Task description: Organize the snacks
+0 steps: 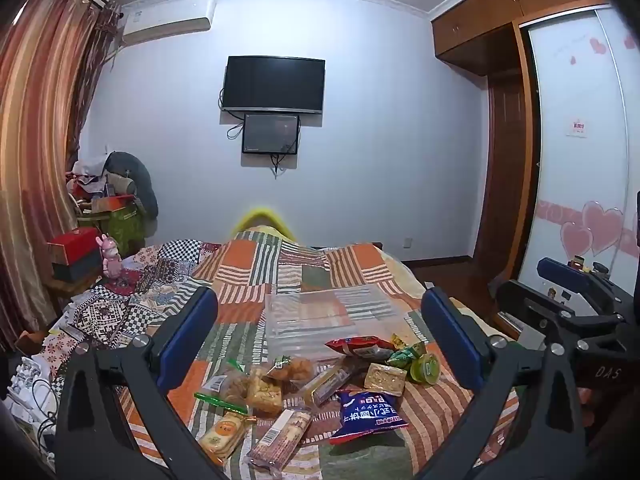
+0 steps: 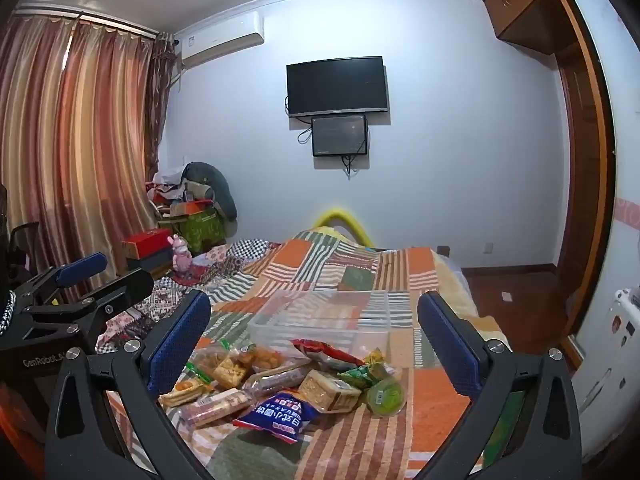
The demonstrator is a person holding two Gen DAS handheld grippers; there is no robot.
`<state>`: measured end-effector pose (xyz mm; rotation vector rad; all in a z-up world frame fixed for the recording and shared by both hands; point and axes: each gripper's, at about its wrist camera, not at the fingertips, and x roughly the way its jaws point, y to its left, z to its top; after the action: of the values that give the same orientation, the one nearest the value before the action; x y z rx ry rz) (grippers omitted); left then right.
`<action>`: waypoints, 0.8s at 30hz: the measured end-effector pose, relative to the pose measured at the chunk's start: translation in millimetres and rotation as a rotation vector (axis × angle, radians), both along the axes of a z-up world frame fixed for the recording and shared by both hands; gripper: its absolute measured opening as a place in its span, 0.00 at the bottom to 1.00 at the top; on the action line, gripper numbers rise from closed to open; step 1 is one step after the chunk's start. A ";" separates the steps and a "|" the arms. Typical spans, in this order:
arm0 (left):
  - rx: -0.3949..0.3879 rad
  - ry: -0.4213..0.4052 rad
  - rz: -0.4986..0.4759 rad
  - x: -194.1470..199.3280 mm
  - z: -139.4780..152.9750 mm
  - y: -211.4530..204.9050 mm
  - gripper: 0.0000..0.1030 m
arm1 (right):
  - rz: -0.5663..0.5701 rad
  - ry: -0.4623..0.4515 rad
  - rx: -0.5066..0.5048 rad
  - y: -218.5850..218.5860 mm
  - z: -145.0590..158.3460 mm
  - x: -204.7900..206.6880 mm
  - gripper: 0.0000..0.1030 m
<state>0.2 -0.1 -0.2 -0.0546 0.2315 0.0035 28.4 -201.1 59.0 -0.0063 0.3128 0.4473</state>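
Several snack packs lie in a loose pile on the patchwork bedspread. Among them are a blue bag, a red bag, a green jelly cup and a square cracker pack. A clear plastic box stands just behind the pile. My left gripper is open and empty, held above the pile. My right gripper is open and empty above the pile too. Each gripper shows at the edge of the other's view.
The bed runs toward the far wall with a TV. Boxes and a pink toy sit at the left by the curtains. A wardrobe stands at the right.
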 end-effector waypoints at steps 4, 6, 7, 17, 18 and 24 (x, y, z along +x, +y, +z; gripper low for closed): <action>-0.007 0.013 0.001 0.8 0.0 0.2 1.00 | 0.000 0.011 0.010 -0.3 0.3 0.2 1.00; -0.006 0.010 0.002 1.7 0.1 -0.3 1.00 | 0.001 0.010 0.009 -0.3 0.4 0.3 1.00; -0.006 0.011 0.001 2.5 0.1 -1.4 1.00 | 0.001 0.008 0.009 -0.4 0.5 0.5 1.00; -0.007 0.005 -0.004 2.0 -3.7 -0.9 1.00 | -0.009 0.007 0.011 -1.0 8.4 0.2 1.00; -0.008 0.005 -0.004 1.7 -3.5 -0.7 1.00 | -0.012 0.005 0.016 -2.5 5.6 -0.1 1.00; -0.007 0.009 -0.007 2.0 -3.2 -0.7 1.00 | -0.013 0.000 0.017 -2.9 5.8 -0.4 1.00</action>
<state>2.2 -0.9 -3.4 -0.0610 0.2411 -0.0045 28.0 -204.0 64.8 0.0124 0.3090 0.4366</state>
